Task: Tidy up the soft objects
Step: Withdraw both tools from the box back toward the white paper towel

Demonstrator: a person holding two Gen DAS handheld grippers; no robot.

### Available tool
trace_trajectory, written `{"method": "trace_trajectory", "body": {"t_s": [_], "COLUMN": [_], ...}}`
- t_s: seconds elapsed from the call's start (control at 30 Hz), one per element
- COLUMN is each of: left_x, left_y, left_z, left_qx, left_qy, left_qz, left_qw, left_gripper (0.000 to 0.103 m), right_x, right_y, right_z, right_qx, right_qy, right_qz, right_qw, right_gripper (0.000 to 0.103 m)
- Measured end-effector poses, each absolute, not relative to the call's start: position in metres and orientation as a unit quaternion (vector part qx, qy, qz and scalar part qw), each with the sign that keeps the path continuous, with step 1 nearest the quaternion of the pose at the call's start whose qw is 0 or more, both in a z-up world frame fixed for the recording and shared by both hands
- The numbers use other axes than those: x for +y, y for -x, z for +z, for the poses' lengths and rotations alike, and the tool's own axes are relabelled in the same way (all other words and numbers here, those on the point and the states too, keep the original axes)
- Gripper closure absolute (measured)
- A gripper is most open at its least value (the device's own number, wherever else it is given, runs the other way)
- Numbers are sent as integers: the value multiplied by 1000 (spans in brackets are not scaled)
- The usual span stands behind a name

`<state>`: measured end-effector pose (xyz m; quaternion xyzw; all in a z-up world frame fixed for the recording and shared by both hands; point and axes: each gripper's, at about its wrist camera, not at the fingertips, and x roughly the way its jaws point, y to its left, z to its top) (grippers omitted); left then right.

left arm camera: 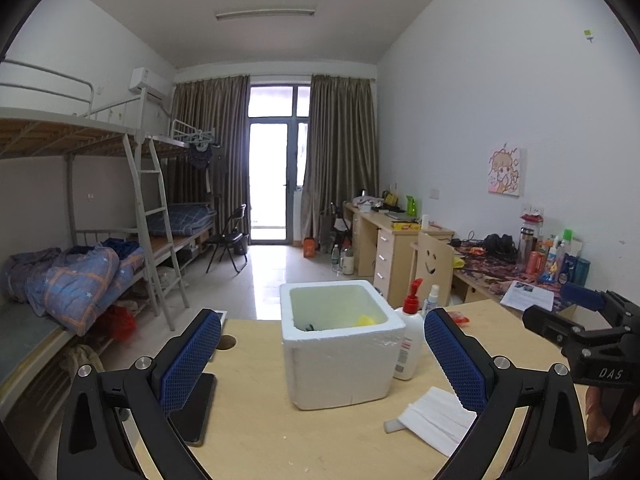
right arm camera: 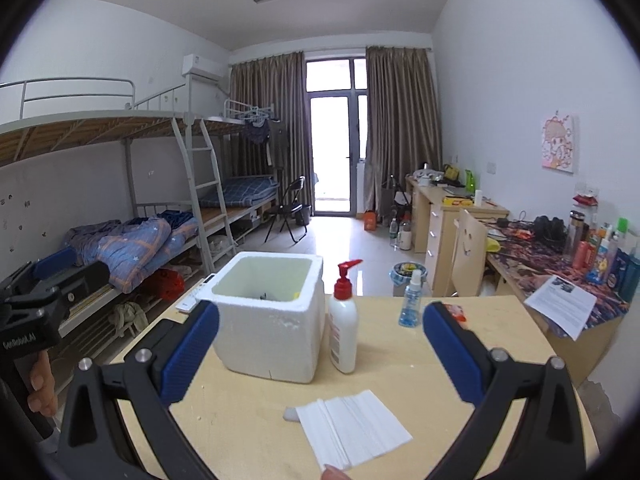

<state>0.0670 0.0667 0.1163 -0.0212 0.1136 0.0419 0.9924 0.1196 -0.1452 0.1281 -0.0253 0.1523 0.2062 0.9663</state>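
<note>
The white foam box (left arm camera: 340, 344) stands near the middle of the tabletop (left arm camera: 280, 432), its top uncovered. From the left wrist view a yellow soft object (left arm camera: 366, 320) lies inside against the box's right wall, with something dark (left arm camera: 310, 326) beside it on the bottom; the right wrist view shows only a sliver of yellow (right arm camera: 296, 295) and a dark scrap over the rim. The right wrist view shows a small blue spray bottle (right arm camera: 411, 304) standing clear toward the far right edge of the tabletop, and a white remote (right arm camera: 196, 294) at the far left edge, behind the box. The left wrist view alone shows a round hole (left arm camera: 227, 343) in the tabletop near the far left corner.

A white lotion pump bottle with a red top (right arm camera: 343, 320) stands just beside the box's right wall. A stack of white folded sheets (right arm camera: 352, 428) lies flat near the front edge, right of centre, apart from box and bottle; a fingertip (right arm camera: 334, 472) touches its near edge in the right wrist view.

The left gripper (left arm camera: 322, 354) hangs above the tabletop with its jaws wide apart, holding nothing, the box framed between the blue pads (left arm camera: 188, 360). The right gripper (right arm camera: 320, 350) likewise has its jaws spread wide and empty, over the sheets.
</note>
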Motion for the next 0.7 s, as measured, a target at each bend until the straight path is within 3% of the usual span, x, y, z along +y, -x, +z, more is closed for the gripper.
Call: {"method": "trace_trajectory", "body": {"t_s": [0.7], "left_x": [44], "left_y": [-27], "left_z": [94], "left_qx": [96], "left_qy": [15], "left_qz": [37], "left_qw": [995], "left_gripper": [1], "right_x": [-170], "right_y": [-72], "right_z": [100], "right_qx": [141], "right_qy": [27], "right_qz": [202], "right_qw": [969], "right_gripper": [0]}}
